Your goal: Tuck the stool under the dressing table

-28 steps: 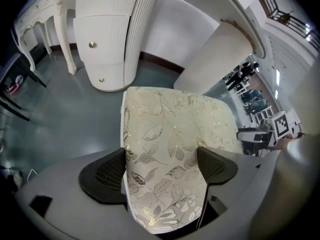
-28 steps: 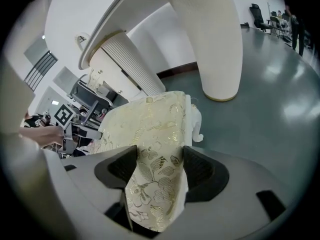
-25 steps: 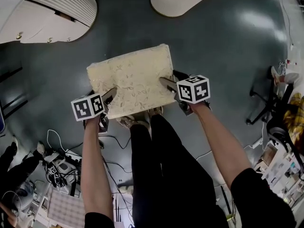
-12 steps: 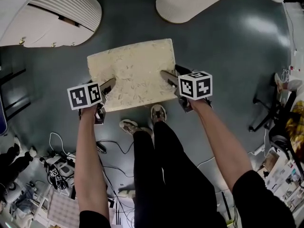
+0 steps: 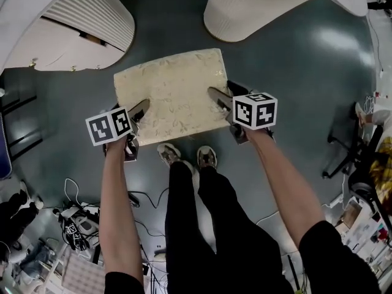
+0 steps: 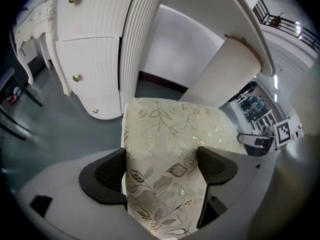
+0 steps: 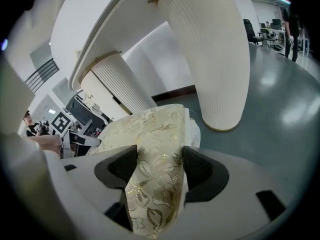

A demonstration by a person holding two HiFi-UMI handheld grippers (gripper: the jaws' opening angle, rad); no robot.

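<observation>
Left gripper (image 5: 138, 111) clamped the stool (image 5: 171, 94) at the cushion's 8 o'clock corner, fingers (image 6: 106, 176) pressed onto the fabric on both sides. Right gripper (image 5: 217, 97) held the 4 o'clock edge the same way, fingers (image 7: 204, 171) pinching the cushion. Stool was at frame centre over grey floor (image 5: 294, 72), just ahead of the person's shoes (image 5: 207, 157). Dressing table: drawer unit (image 5: 73, 23) at 11 o'clock, ribbed pedestal (image 5: 257, 8) at 1 o'clock. Stool was just short of the gap between them.

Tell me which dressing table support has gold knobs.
The ribbed drawer unit at the head view's upper left; the round pedestal at upper right has none.
</observation>
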